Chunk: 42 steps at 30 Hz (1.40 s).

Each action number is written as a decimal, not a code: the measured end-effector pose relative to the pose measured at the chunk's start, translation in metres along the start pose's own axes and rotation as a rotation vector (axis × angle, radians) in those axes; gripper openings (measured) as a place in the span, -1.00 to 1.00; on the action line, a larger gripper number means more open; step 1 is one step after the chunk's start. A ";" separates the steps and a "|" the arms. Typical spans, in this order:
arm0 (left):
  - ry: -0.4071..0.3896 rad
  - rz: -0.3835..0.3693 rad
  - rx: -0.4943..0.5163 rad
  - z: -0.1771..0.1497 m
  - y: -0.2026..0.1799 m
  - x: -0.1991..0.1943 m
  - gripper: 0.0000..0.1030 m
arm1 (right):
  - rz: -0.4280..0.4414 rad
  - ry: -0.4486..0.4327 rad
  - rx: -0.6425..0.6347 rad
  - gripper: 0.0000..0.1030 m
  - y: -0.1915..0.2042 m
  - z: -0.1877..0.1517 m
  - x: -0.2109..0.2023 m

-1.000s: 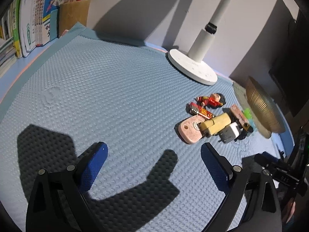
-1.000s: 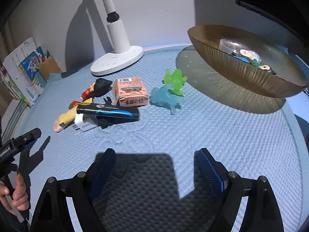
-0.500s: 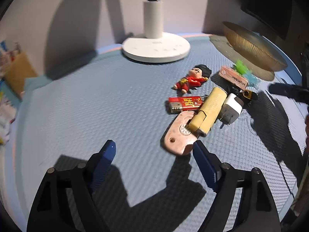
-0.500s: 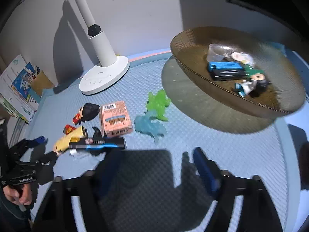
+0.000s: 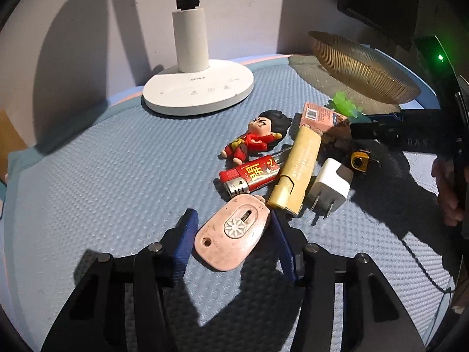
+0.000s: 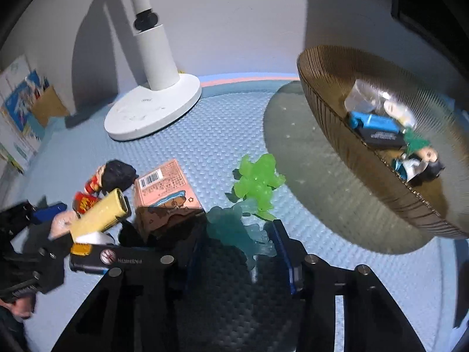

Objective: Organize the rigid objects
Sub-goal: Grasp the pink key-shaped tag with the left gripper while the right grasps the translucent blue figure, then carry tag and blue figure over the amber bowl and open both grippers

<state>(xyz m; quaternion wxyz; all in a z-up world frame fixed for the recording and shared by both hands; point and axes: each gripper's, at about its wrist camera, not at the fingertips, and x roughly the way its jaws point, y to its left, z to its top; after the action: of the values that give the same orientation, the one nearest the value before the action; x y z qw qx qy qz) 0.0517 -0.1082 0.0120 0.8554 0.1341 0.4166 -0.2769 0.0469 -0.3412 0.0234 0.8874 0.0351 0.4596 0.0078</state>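
Because the loose items sit clustered on the blue dimpled mat [image 5: 88,176], the left gripper [image 5: 233,236] straddles the pink oval plastic tag [image 5: 231,231], jaws open and not yet clamped. The right gripper [image 6: 234,252] brackets the translucent teal figurine [image 6: 237,231], likewise open, likely for transfer to the ribbed amber glass bowl [image 6: 337,135] nearby.

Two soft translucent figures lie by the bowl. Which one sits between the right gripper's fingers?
The pale blue figure. It lies between the open fingers of the right gripper. The bright green figure lies beyond it, nearer the gold bowl.
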 end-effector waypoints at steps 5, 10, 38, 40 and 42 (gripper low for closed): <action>-0.019 0.010 -0.027 -0.006 -0.002 -0.014 -0.07 | 0.037 -0.029 0.050 -0.17 -0.009 -0.013 -0.021; -0.048 -0.003 -0.131 -0.025 0.006 -0.049 -0.07 | 0.071 -0.073 0.034 -0.17 -0.014 -0.038 -0.067; -0.013 0.106 -0.178 -0.072 -0.024 -0.060 -0.06 | 0.014 -0.038 -0.087 -0.28 0.019 -0.116 -0.079; -0.029 0.100 -0.169 -0.066 -0.028 -0.067 -0.06 | 0.015 -0.059 -0.092 -0.28 0.020 -0.115 -0.088; -0.062 0.096 -0.150 -0.050 -0.034 -0.079 -0.06 | 0.017 -0.099 -0.074 -0.29 0.012 -0.106 -0.106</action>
<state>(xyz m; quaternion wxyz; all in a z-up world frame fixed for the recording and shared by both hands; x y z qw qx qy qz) -0.0396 -0.0844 0.0435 0.8879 0.0807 0.4026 -0.2075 -0.1009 -0.3285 0.0495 0.9096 0.0066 0.4144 0.0305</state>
